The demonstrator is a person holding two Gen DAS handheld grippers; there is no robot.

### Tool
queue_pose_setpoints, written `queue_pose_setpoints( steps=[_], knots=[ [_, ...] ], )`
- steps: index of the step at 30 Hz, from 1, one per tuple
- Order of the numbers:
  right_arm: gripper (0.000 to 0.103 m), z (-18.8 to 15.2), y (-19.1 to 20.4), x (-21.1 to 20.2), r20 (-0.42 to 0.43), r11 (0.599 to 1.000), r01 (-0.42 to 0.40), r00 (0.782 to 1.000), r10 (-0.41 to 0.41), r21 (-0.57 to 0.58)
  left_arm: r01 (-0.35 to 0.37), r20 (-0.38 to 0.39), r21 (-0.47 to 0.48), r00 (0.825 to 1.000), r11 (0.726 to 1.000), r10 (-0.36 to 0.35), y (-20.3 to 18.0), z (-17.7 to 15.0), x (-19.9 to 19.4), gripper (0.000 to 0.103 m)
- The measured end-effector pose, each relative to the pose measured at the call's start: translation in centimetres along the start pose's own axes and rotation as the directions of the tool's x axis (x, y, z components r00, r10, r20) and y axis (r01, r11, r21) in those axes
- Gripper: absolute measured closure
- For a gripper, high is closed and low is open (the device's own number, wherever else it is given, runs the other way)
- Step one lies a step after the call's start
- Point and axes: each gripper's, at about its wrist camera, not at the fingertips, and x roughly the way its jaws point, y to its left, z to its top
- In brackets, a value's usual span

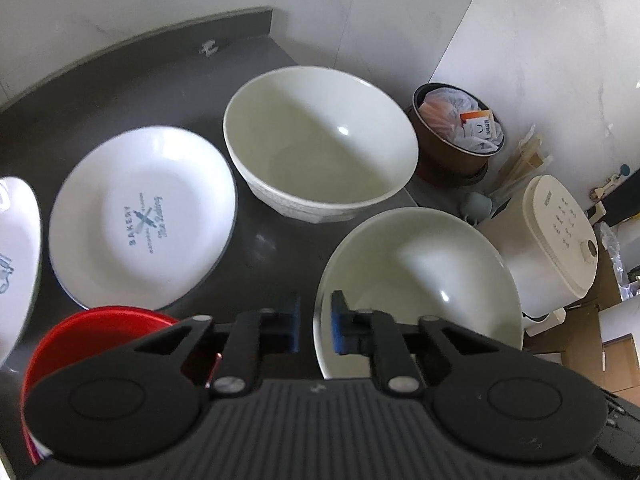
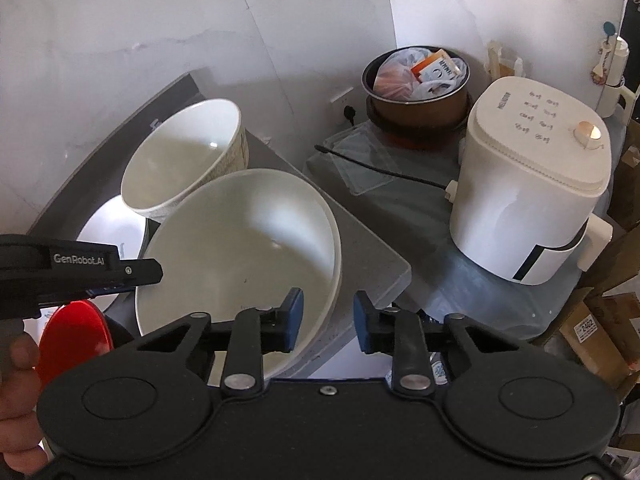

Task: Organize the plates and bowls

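Observation:
A wide white bowl point(image 1: 420, 280) point(image 2: 240, 248) hangs tilted over the right edge of the dark grey counter point(image 1: 120, 92). My left gripper point(image 1: 316, 320) point(image 2: 150, 276) is shut on its near-left rim, one blue pad on each side. My right gripper point(image 2: 328, 322) is open and straddles the bowl's right rim, without touching it. Behind stands a deeper white bowl point(image 1: 320, 148) point(image 2: 184, 156) with a textured outside. A white plate printed "BAKERY" point(image 1: 144, 216) lies to its left, and a second white plate point(image 1: 16, 260) shows at the left edge. A red bowl point(image 1: 100, 332) point(image 2: 76, 332) sits under my left gripper.
To the right of the counter, lower down, stand a white kitchen appliance point(image 1: 552, 248) point(image 2: 532, 200) and a brown pot point(image 1: 456, 132) point(image 2: 416, 80) stuffed with bags. A black cable point(image 2: 380, 168) runs between them. Cardboard boxes point(image 2: 592, 332) are at far right. A person's hand point(image 2: 16, 360) holds the left gripper.

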Motion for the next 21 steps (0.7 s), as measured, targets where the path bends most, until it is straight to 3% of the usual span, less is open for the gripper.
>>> queue_pose_setpoints(
  steps=[3,12,21],
  knots=[
    [0.089,0.1,0.1,0.5,-0.012,1.000,-0.004,1.000,0.004,-0.003,0.004,-0.010,-0.006,1.000,1.000,-0.004,0.0,0.1,0.5,0.100],
    [0.090,0.1,0.8,-1.2,0.041,0.999,-0.027,0.999,0.028,-0.023,0.013,0.008,-0.021,1.000,1.000,-0.012,0.7,-0.2,-1.0,0.100],
    [0.090,0.1,2.2,-4.3,0.099,0.997,-0.057,0.993,0.061,-0.048,0.046,0.075,-0.043,0.996,0.998,-0.043,2.0,-0.4,-5.1,0.100]
  ],
)
